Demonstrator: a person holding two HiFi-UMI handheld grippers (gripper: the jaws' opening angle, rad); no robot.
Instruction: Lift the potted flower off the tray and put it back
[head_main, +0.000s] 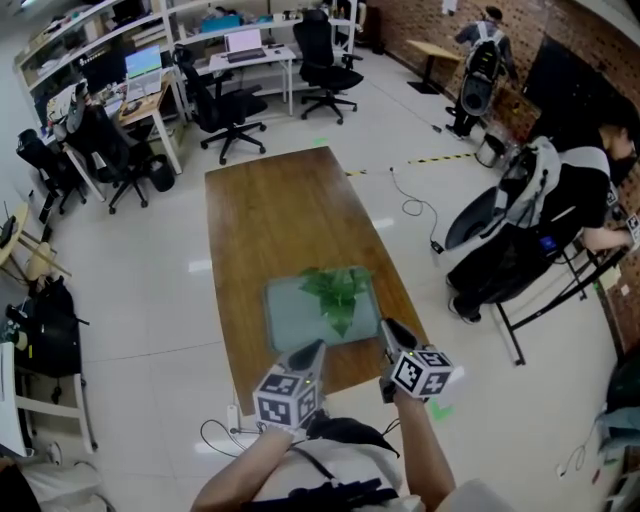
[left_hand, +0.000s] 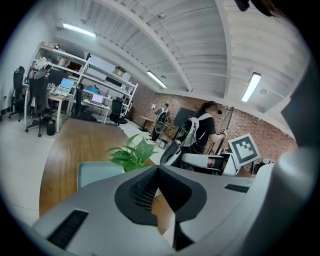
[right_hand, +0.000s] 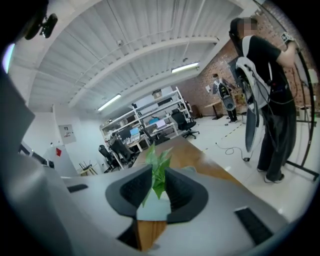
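Observation:
A green leafy potted flower (head_main: 338, 293) stands on a pale grey-green tray (head_main: 290, 315) at the near end of a long wooden table (head_main: 270, 210). Both grippers hover at the table's near edge, short of the tray. My left gripper (head_main: 314, 350) is at the tray's near left corner; its pads (left_hand: 145, 187) meet at the tip with nothing between them. My right gripper (head_main: 388, 328) is at the near right corner. Its jaws stand apart (right_hand: 158, 176), with the flower (right_hand: 159, 165) and tray (right_hand: 152, 209) visible beyond the gap, untouched. The pot itself is hidden by leaves.
Office chairs (head_main: 225, 105) and desks (head_main: 245, 55) stand beyond the table's far end. A person (head_main: 590, 200) with bulky gear on a stand is at the right. Cables (head_main: 415, 205) lie on the floor by the table's right side.

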